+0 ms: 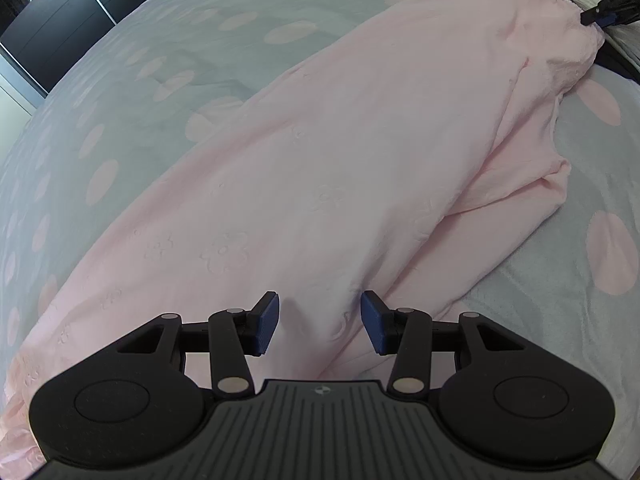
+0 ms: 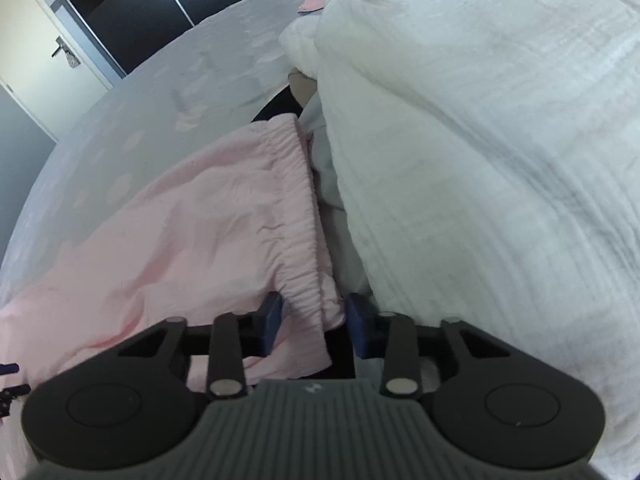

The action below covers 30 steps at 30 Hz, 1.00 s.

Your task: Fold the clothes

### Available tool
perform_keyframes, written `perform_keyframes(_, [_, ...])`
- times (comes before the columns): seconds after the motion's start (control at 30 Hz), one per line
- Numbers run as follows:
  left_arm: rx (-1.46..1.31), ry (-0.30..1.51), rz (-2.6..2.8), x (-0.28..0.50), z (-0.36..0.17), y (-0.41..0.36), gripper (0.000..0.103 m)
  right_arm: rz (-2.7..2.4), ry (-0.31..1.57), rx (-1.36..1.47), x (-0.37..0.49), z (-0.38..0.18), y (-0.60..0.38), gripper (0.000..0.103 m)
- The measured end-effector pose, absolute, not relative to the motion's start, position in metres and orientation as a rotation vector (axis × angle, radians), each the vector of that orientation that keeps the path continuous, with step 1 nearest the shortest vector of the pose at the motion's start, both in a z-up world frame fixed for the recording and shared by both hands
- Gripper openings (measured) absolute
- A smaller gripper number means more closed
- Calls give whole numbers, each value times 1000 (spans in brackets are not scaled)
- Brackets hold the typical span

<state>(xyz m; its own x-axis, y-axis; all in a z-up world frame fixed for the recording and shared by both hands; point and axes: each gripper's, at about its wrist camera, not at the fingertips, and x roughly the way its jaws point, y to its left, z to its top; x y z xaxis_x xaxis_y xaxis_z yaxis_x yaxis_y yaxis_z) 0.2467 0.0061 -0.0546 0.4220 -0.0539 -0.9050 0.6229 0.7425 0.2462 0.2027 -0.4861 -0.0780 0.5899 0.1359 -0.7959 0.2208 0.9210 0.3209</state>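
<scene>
The pink trousers (image 1: 340, 168) lie stretched out along the bed (image 1: 120, 92), one leg folded over the other, and serve as the landmark here. The left gripper (image 1: 320, 320) hovers at their leg-end, its fingers (image 1: 268, 320) spread with only loose fabric between them, nothing pinched. At the opposite end, the right gripper (image 2: 314, 324) straddles the elastic waistband (image 2: 296, 208), fingers (image 2: 274, 320) spread on either side of the gathered edge; they do not look closed on it yet.

Just beside the waistband, away from the legs, rises a bulky white blanket (image 2: 480, 160) with something dark tucked beneath it. The risk, as I judge it, lies there: if the right fingers close too far from the pink hem they may catch that dark cloth or the blanket too. On the leg side, a shallow bite could take only the upper layer, so the lower leg would drag and the fold would skew.
</scene>
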Motion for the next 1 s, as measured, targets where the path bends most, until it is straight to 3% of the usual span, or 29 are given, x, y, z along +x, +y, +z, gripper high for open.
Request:
perform_keyframes(0.07, [621, 1063, -457, 246, -54, 6, 43, -51, 932, 376, 202, -73, -478, 12])
perform_keyframes(0.27, [558, 1055, -461, 248, -46, 8, 43, 9, 818, 396, 200, -30, -450, 11])
perform_keyframes(0.5, [468, 1047, -453, 250, -32, 9, 43, 215, 778, 181, 210, 0, -347, 10])
perform_keyframes(0.73, [461, 1032, -470, 249, -26, 7, 43, 474, 808, -229, 190, -28, -230, 9])
perform_keyframes(0.83, [462, 1039, -472, 248, -29, 9, 43, 558, 845, -295, 184, -49, -206, 1])
perform_keyframes(1.0, [453, 1052, -481, 250, -32, 10, 43, 622, 875, -320, 176, -63, -195, 5])
